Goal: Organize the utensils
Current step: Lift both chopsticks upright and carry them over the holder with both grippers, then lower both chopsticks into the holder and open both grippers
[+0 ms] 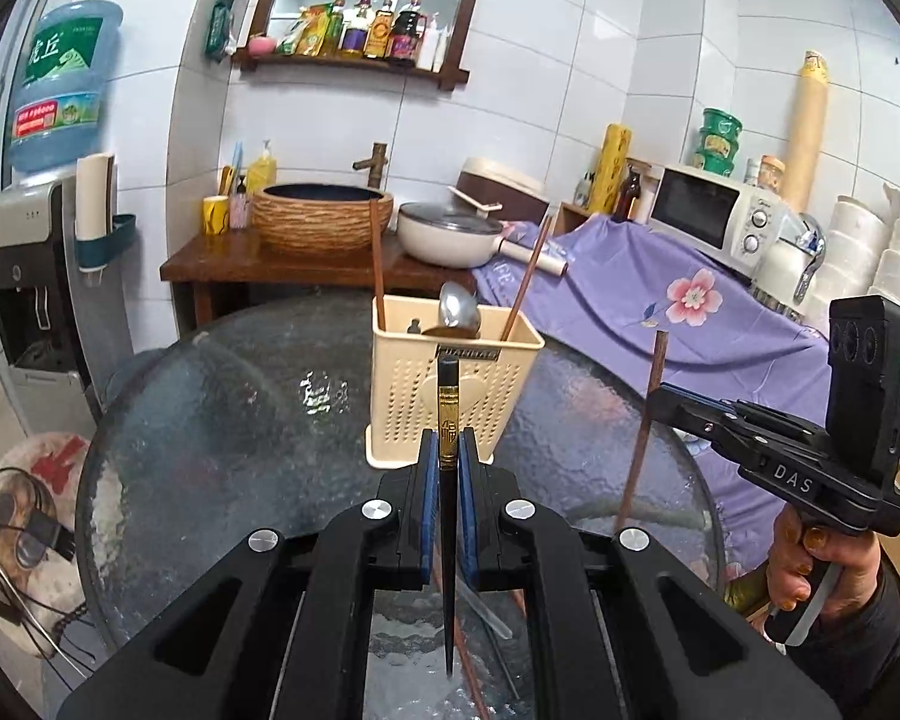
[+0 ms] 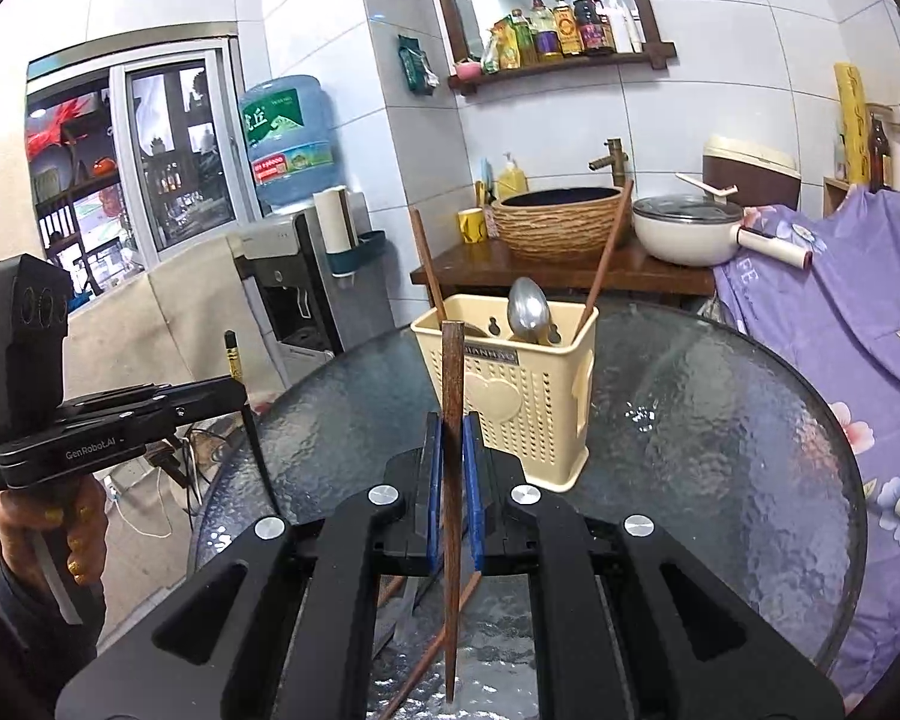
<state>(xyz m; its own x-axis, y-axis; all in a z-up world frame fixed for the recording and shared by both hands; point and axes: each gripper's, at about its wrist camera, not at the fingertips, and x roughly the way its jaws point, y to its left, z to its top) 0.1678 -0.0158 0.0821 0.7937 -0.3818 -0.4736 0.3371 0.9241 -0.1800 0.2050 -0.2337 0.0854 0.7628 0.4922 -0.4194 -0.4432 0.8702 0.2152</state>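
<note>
the black chopstick [image 1: 448,420] stands upright, pinched in the left gripper [image 1: 448,456] fingers, the brown chopstick [image 2: 452,396] likewise in the right gripper [image 2: 452,450] – both above the table [image 1: 222,396]. held vertical, probably to drop point-down into the cream holder [image 1: 456,384] just ahead.

Bare glass table [image 2: 720,420] around the caddy [image 2: 510,396] — 2 chopsticks [image 2: 609,246] and spoon [image 2: 528,306] crowd its mouth.

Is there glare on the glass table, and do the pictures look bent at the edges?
Left wrist view: bright glare patch on the glass table; wall tiles curve toward the dark round border. Right wrist view: glare on the table right of the basket; window frame bows; centre is sharp.
</note>
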